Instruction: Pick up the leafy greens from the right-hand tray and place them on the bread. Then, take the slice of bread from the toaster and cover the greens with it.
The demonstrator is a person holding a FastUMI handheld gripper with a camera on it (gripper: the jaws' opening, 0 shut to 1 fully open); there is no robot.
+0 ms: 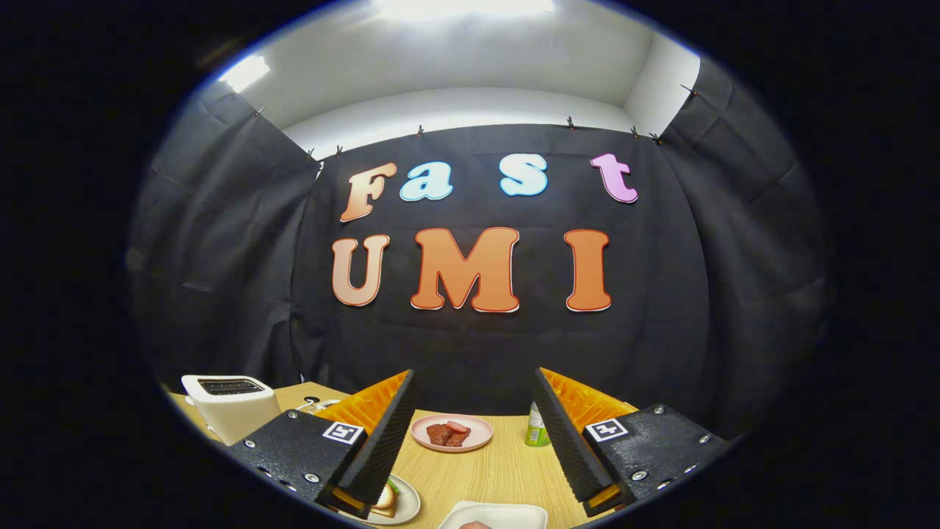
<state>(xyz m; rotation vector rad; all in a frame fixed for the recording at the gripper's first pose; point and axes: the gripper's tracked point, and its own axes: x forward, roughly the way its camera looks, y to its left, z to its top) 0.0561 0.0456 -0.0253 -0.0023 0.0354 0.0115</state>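
While the gripper [474, 441] hangs above the table [477, 470] with fingers spread and empty, the bread [385, 499] lies on a plate [408, 507] beside the left finger. A tray [507, 514] sits just below; its greens are not discernible. The toaster [228, 404] stands far left. Greens likely handle light, limp and tearable; pinch the bunched middle.
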